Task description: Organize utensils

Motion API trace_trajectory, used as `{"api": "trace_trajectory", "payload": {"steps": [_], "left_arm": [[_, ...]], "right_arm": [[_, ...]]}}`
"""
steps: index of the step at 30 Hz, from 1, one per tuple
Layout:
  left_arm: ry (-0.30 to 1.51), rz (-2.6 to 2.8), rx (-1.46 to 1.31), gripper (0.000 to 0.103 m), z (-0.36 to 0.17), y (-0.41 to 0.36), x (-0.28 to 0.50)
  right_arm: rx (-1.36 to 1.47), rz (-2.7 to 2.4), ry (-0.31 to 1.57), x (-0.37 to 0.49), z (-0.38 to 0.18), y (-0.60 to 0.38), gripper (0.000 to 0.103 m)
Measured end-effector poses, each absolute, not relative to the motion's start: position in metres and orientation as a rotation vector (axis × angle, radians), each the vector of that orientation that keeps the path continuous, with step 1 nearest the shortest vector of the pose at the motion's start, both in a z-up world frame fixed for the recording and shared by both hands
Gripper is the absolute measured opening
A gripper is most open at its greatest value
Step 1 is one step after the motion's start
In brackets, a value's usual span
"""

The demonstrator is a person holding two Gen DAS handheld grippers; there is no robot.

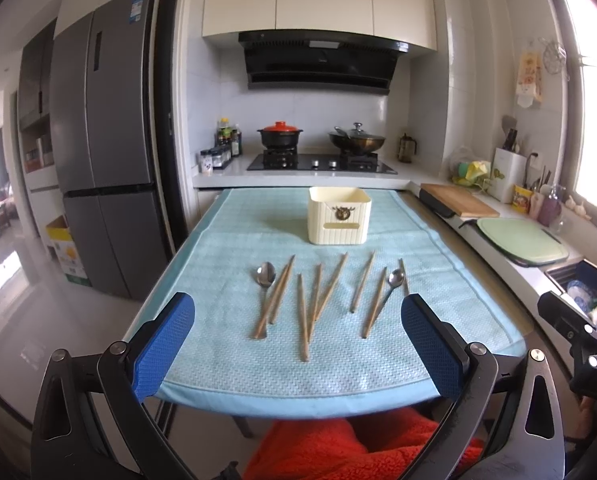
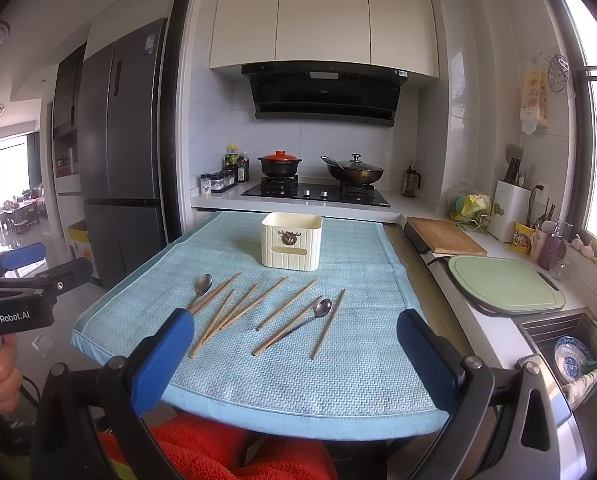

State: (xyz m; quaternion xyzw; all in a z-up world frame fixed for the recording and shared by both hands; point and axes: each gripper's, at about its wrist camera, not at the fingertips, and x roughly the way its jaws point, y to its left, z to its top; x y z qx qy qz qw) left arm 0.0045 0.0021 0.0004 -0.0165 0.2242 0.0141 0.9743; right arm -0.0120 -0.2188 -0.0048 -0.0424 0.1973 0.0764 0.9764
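- Both tongs sitting wide apart, holding nothing: left gripper (image 1: 298, 344) hovering over the near edge of the table, blue pads (image 1: 164, 344) spread either side of the utensil row.
- Right gripper (image 2: 294, 354) likewise gaping, empty, hanging over the near edge, pointing at the right half of the spread.
- Neither one touching anything; both sitting well back from the utensils.
- Wooden chopsticks (image 1: 326, 292) lying loose in a rough row across the middle of the light blue towel (image 1: 226, 368); some overlapping or crossing, roughly nine or ten, exact count hard to tell.
- Left spoon (image 1: 265, 274) lying bowl-up at the left end, handle touching or under a chopstick pair.
- Right spoon (image 1: 395, 279) lying near the right end, handle running between two chopsticks.
- Cream utensil holder (image 1: 339, 215) standing upright behind the row, near the far edge of the towel, apart from all utensils; inside looking empty from here, bottom not visible.
- Progress, judging: nothing sorted yet, task looking barely started; all chopsticks and both spoons left to go into the holder.
- Beyond: stove with red-lidded pot (image 1: 280, 134) and wok (image 1: 357, 140), fridge (image 1: 102, 140) at left, cutting boards and sink on the right counter.
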Motion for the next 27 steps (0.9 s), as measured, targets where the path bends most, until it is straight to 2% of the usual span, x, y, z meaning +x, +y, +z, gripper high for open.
{"api": "trace_trajectory", "payload": {"steps": [27], "left_arm": [[0.453, 0.028, -0.033, 0.103, -0.0012, 0.0018, 0.0092]], "right_arm": [[-0.085, 0.159, 0.4, -0.0087, -0.006, -0.2202, 0.103]]}}
